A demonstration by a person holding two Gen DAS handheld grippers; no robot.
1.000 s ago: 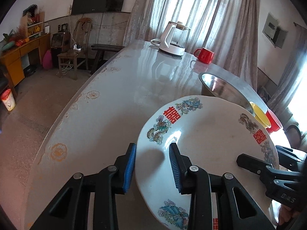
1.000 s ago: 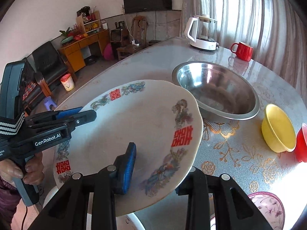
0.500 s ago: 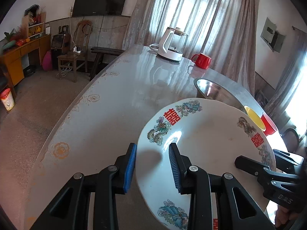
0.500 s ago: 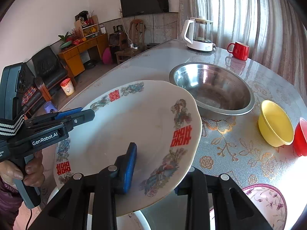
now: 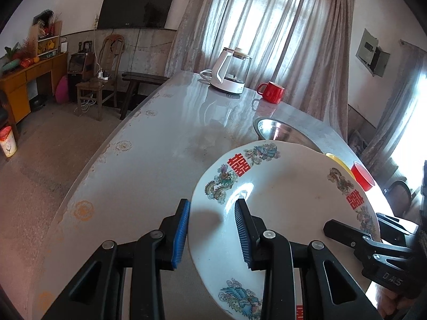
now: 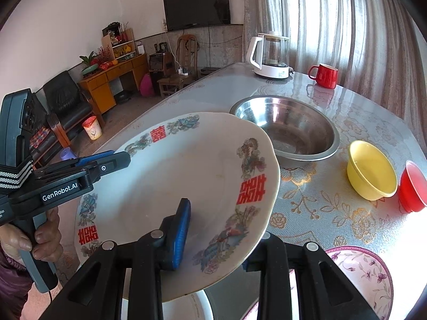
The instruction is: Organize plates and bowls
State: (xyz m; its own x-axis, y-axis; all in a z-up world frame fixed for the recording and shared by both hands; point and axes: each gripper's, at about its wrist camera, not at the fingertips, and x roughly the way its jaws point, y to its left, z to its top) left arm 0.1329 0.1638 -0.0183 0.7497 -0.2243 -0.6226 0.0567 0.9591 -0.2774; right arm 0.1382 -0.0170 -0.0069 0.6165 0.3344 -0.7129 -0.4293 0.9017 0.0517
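Lifted slightly and drawn back from the steel basin (image 6: pixel 287 130) since 1 s ago: the large decorated plate (image 6: pixel 186 181), tilted, carried above the table (image 6: pixel 320 213). Plate's far rim overlaps the basin's near edge in view; contact cannot be told.

Right gripper (image 6: pixel 221 229): 1 blue pad on the plate's upper face, the other finger under the rim — clamped on the plate. Left gripper (image 5: pixel 212 229): jaws straddle the plate's left rim with a visible gap, apparently not squeezing.

Right of the basin: yellow bowl (image 6: pixel 371 170), then red bowl (image 6: pixel 412 189). Nearer than those, a floral purple plate (image 6: pixel 365 274). A white dish (image 6: pixel 186 306) lies under the carried plate.

Progress judged early: nothing looks stacked yet; bowls and plates mostly lie separate.
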